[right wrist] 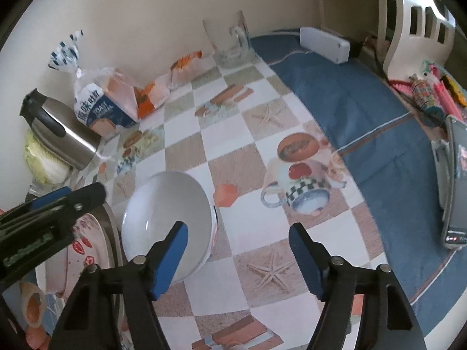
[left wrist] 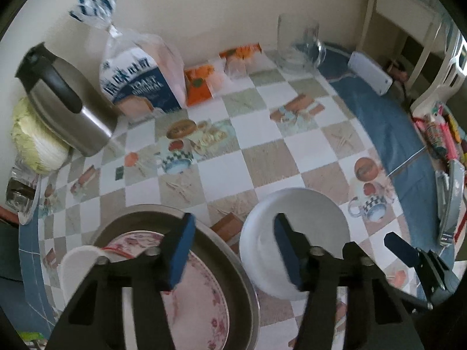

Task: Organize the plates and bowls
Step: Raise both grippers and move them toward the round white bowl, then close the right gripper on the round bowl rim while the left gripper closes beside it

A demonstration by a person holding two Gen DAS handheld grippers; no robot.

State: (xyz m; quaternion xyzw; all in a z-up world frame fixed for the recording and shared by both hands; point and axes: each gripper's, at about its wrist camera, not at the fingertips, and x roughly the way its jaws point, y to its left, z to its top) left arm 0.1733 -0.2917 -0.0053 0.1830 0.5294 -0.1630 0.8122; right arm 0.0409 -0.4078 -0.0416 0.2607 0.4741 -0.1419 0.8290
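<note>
White ceramic: the bowl (right wrist: 166, 221) sits on the checked tabletop (right wrist: 233, 145), just beside the metal tray (left wrist: 233, 265) at its 9 o'clock, which carries the floral plate (left wrist: 198, 300). We find the right claw (right wrist: 238, 258) released, its left pad at the bowl's near rim, nothing gripped. The left claw (left wrist: 233, 250) is likewise released, spread above the gap between tray and bowl. Risk, in our judgement: a pad pinching only the thin rim could tip or slide the bowl against the tray's edge. Legible writing: "TOAST ORIGINAL" on the bread bag (left wrist: 140, 81) at 11 o'clock; other print is unreadable.
</note>
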